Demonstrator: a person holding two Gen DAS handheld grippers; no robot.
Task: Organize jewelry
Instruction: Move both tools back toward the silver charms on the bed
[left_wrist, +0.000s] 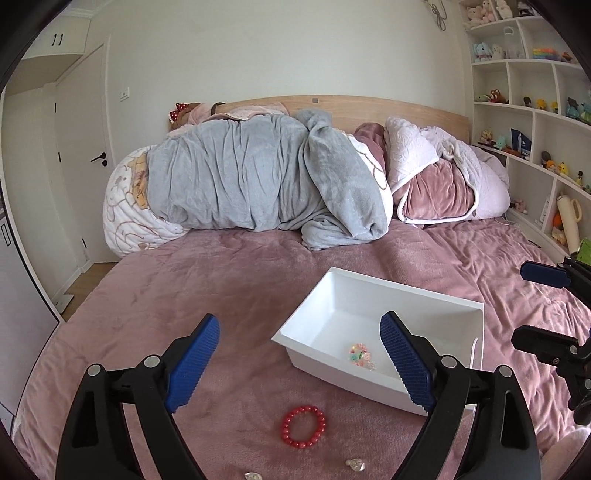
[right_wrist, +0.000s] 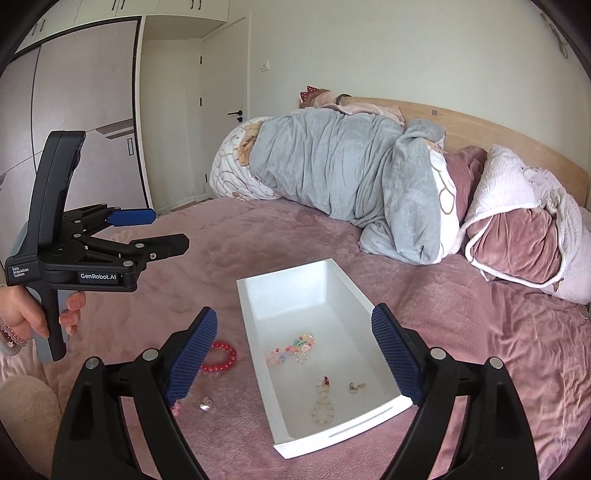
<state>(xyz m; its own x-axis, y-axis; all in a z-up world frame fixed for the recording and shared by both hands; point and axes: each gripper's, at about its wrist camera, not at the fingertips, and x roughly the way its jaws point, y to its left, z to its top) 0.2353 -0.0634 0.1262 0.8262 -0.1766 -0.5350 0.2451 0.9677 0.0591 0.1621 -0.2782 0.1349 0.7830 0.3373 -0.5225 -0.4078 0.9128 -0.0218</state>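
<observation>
Two hand-held black grippers with blue ribbed pads hang above a bed covered in a mauve plush blanket, bedding heaped at its far end. Centre: a white rectangular plastic tray, holding a pastel bead bracelet, a pale bead necklace with a red charm and a small metal earring. Left of the tray, on the blanket: a red bead bracelet, with two small clear trinkets nearer. Left gripper and right gripper both stand wide and empty. Judged step: between placements, several pieces already in the tray. The next move calls for lowering one gripper over the red bracelet, closing on its beads, and carrying it across the tray's near-left wall.
</observation>
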